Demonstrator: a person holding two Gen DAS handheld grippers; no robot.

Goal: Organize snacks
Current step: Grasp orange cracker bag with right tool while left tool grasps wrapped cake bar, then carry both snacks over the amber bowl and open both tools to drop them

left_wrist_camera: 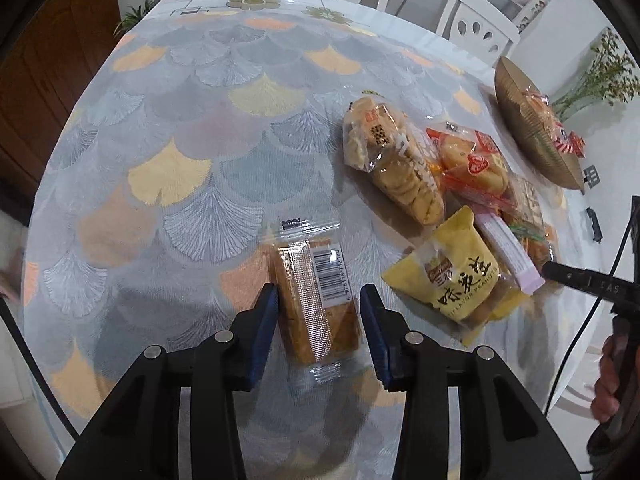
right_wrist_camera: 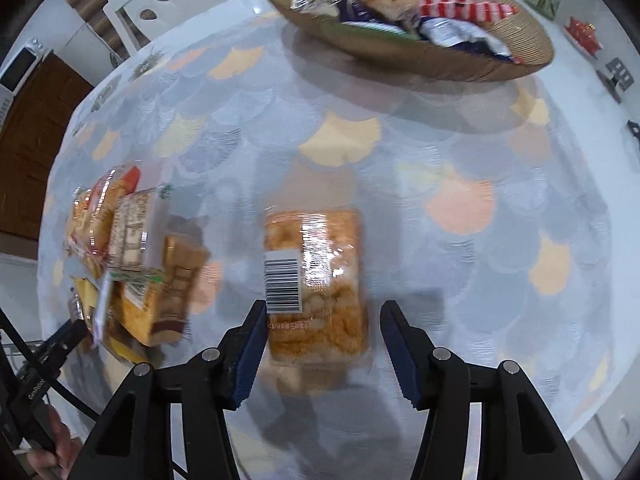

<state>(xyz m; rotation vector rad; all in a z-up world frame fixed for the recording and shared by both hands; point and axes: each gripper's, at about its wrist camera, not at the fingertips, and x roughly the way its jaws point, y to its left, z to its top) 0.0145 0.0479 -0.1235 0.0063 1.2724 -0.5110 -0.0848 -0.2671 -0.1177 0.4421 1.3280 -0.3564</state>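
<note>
In the left wrist view, a clear-wrapped brown bar with a barcode (left_wrist_camera: 308, 280) lies lengthwise between the blue pads of my left gripper (left_wrist_camera: 319, 304), and both pads press on its sides. In the right wrist view, a clear pack of golden pastry (right_wrist_camera: 320, 264) sits on the tablecloth between the pads of my right gripper (right_wrist_camera: 322, 316). That gripper's left pad is at the pack's edge and its right pad stands clear, so it is open. A woven basket (right_wrist_camera: 480, 68) holding several wrapped snacks stands at the far side of the table.
A pile of loose snacks lies to the right of my left gripper: a cracker pack (left_wrist_camera: 396, 160), an orange pack (left_wrist_camera: 476, 160) and a yellow peanut bag (left_wrist_camera: 452, 276). White chairs (left_wrist_camera: 476, 24) stand behind the table. A hand (left_wrist_camera: 612, 384) shows at the right edge.
</note>
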